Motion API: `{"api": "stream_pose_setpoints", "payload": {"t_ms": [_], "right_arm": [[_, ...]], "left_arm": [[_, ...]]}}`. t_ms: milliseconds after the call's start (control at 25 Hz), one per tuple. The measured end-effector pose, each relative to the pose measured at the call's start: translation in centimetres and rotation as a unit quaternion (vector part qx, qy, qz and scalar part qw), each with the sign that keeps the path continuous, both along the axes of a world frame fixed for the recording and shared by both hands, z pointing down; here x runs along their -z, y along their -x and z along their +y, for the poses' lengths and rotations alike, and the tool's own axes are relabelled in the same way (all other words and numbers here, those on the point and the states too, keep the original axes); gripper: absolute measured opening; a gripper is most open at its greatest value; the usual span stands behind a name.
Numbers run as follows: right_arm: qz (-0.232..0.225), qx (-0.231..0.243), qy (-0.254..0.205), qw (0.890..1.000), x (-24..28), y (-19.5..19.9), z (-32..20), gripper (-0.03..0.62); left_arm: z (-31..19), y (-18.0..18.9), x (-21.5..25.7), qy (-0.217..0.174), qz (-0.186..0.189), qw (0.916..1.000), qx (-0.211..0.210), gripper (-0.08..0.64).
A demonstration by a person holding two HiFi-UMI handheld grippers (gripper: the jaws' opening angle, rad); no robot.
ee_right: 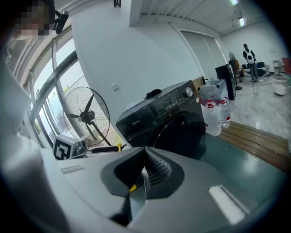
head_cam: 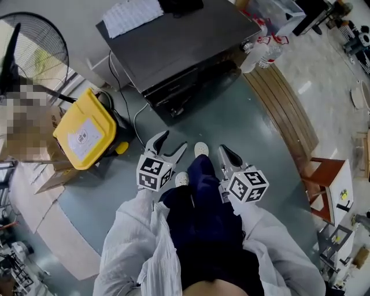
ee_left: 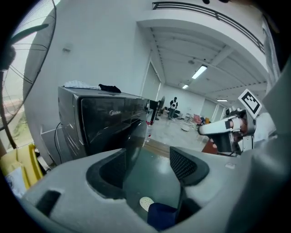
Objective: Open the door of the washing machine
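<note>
You stand on the green floor [head_cam: 231,115] facing the dark washing machine [head_cam: 179,46], which sits at the floor's far edge against the white wall. The brand name "Midea" is readable on its upper front panel in the left gripper view, and faintly in the right gripper view. The round door [ee_right: 182,132] lies flush with the front, not yet opened.

Your left tongs [head_cam: 173,141] are held wide apart and grip nothing. Between them the left gripper view shows only the floor, a white shoe [ee_left: 146,202] and a dark trouser leg. Your right tongs [head_cam: 225,155] are pressed together at the tips with nothing between them. Both point toward the machine and are well apart from it, touching nothing. Each carries its cube of black-and-white square markers.

A white cloth [head_cam: 136,14] and a black item [head_cam: 179,4] lie on the machine's top. Clear bottles with red labels [head_cam: 269,49] stand just beside its right corner; their print is too small to read. Wooden boards [head_cam: 283,104] run along the floor's right edge. A yellow lidded bin [head_cam: 87,130] stands left of the machine with a white label that is not legible, and a pedestal fan [head_cam: 34,46] is behind it.
</note>
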State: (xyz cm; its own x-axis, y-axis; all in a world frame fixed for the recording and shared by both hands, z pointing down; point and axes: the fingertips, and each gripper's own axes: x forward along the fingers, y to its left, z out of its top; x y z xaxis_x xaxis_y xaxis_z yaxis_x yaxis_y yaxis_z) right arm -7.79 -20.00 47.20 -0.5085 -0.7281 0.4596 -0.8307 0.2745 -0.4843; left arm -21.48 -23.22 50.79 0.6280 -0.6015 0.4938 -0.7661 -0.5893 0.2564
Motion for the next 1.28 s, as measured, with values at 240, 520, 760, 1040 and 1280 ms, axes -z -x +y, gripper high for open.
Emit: {"api": "stream_pose_setpoints", "payload": {"t_ms": [240,520,760,1040,1280], "right_arm": [[0.018,0.033,0.025,0.999,-4.0,-1.5,-6.5,0.012],[0.008,0.042,0.058,0.997,-8.1,-2.6,-13.0,0.012],[0.009,0.068,0.089,0.994,-11.1,-3.1,-15.3,0.012],[0.006,0.093,0.103,0.990,-13.0,-3.3,-17.4,0.012],[0.002,0.115,0.105,0.988,-13.9,-2.7,-17.5,0.012]], "left_arm": [[-6.1,-1.7,-6.5,0.023,-0.029,0.9991,0.021,0.290],[-11.3,-1.4,-16.0,0.051,-0.104,0.9916,0.058,0.284],[-13.6,-1.2,-21.1,0.086,-0.155,0.9831,0.044,0.262],[-15.2,-1.0,-23.6,0.091,-0.228,0.9688,0.035,0.170],[-14.9,-0.6,-23.6,0.095,-0.234,0.9671,0.028,0.120]]}}
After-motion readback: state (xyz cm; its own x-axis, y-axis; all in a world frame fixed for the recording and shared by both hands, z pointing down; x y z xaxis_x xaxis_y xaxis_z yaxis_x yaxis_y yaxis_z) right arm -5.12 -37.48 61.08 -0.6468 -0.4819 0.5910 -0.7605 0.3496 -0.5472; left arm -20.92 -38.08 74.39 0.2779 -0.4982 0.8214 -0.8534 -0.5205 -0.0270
